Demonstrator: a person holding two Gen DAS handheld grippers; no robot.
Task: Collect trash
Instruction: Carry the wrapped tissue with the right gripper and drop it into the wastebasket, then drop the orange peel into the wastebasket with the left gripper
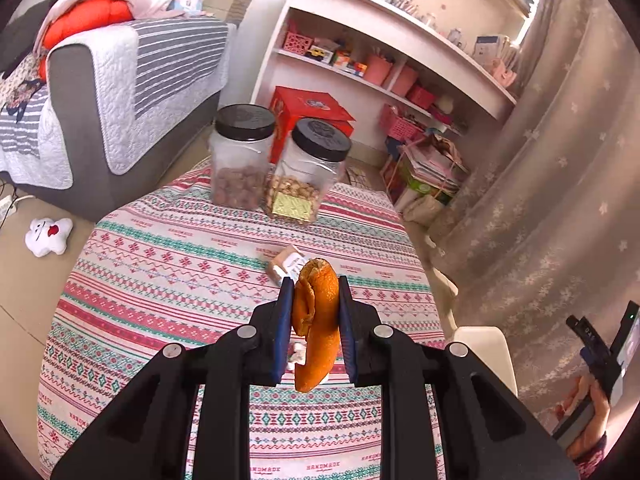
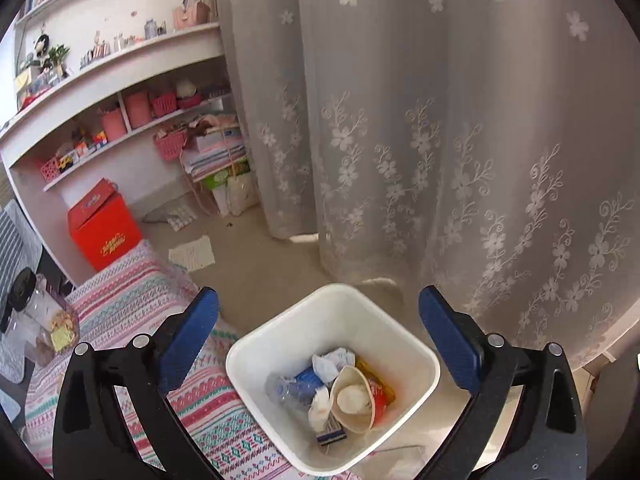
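Orange peel (image 1: 316, 320) is clamped by left gripper (image 1: 314, 292); right gripper (image 2: 318, 336) fingers spread wide, empty, above bin (image 2: 416, 344). Peel is judged next for the bin.

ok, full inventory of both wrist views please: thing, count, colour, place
orange peel: 1, orange, clamped between the left gripper's pads
small packet: 1, brown and white, on the tablecloth beyond the peel
jars: 2, clear with black lids, far end of the table
tablecloth: 1, pink, teal and white pattern, covering the table
bin: 1, white, on the floor beside the table, holding crumpled paper, a paper cup and wrappers
red box: 1, red, on the floor by the shelves
plush toy: 1, white, on the floor by the sofa
curtain: 1, grey with white flowers, behind the bin
left gripper: shut on the peel
right gripper: open, empty, above the bin
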